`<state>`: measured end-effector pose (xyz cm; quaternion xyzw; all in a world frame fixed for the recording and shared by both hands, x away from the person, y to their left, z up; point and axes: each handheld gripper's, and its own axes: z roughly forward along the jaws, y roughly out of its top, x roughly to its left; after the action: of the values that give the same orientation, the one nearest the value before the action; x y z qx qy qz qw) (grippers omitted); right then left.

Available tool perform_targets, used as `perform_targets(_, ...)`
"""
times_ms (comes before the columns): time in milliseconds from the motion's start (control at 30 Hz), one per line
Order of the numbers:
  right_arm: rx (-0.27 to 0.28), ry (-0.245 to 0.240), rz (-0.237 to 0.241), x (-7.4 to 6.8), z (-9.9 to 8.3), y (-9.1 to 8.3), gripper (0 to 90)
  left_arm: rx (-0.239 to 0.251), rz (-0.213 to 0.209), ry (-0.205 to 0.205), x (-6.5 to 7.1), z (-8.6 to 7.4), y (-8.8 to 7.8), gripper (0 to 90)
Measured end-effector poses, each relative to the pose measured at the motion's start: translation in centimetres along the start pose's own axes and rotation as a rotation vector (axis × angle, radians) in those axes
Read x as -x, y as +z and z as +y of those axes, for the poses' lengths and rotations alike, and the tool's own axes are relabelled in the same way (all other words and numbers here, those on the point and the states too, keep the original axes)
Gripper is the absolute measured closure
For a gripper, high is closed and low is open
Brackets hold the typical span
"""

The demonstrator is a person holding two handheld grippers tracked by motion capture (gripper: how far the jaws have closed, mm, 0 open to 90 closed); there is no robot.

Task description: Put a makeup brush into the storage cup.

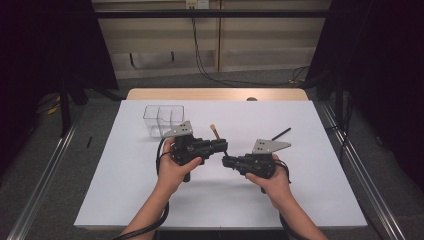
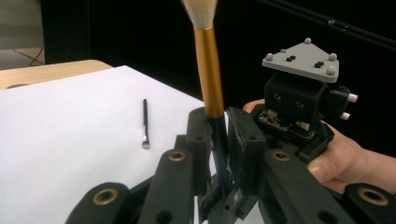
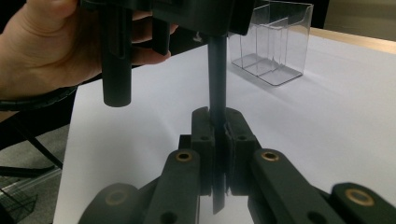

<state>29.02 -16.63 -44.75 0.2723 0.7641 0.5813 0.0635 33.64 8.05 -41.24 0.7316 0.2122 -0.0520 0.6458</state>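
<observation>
A makeup brush with a pale bristle head, a gold ferrule (image 2: 208, 70) and a black handle (image 3: 217, 79) stands nearly upright above the white table (image 1: 150, 190). My left gripper (image 2: 219, 126) is shut on the handle just below the ferrule. My right gripper (image 3: 217, 123) is shut on the same handle lower down. In the high view the two grippers meet at mid-table, the left gripper (image 1: 222, 146) just above the right gripper (image 1: 226, 160), with the brush tip (image 1: 215, 131) poking up between them.
A clear plastic organiser box (image 1: 162, 120) with compartments stands at the back left of the table, also seen as the clear box (image 3: 273, 42). A thin black brush (image 1: 281, 134) lies flat to the right; it is the black brush (image 2: 145, 122) on the white surface.
</observation>
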Motion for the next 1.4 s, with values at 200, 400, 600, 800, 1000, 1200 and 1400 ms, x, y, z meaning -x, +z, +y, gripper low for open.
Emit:
perform_targets(200, 0.005, 0.006, 0.0, -0.1, 0.0, 0.5, 84.9, 0.022, 0.002, 0.005, 0.0, -0.1, 0.0, 80.8)
perform_targets(400, 0.006, 0.009, 0.001, -0.1, 0.1, 0.8, 85.0, 0.043, -0.001, 0.003, 0.0, -0.2, 0.1, 81.5)
perform_targets(600, 0.002, 0.012, -0.001, -0.2, 0.1, 1.0, 85.0, 0.044, 0.001, 0.002, 0.0, -0.3, 0.2, 82.1)
perform_targets(800, 0.002, 0.011, -0.005, -0.2, 0.0, 1.2, 85.0, 0.054, 0.007, 0.006, 0.1, -0.4, 0.3, 82.3)
perform_targets(1000, 0.007, 0.017, 0.002, -0.3, 0.1, 1.5, 84.5, 0.064, 0.011, 0.025, 0.2, -0.4, 0.4, 82.5)
perform_targets(1200, 0.014, 0.02, 0.003, -0.3, 0.0, 1.5, 84.4, 0.073, 0.018, 0.028, 0.2, -0.4, 0.3, 82.5)
perform_targets(1400, 0.024, 0.015, 0.009, -0.3, 0.1, 1.5, 83.3, 0.077, 0.014, 0.05, 0.4, -0.2, 0.3, 82.6)
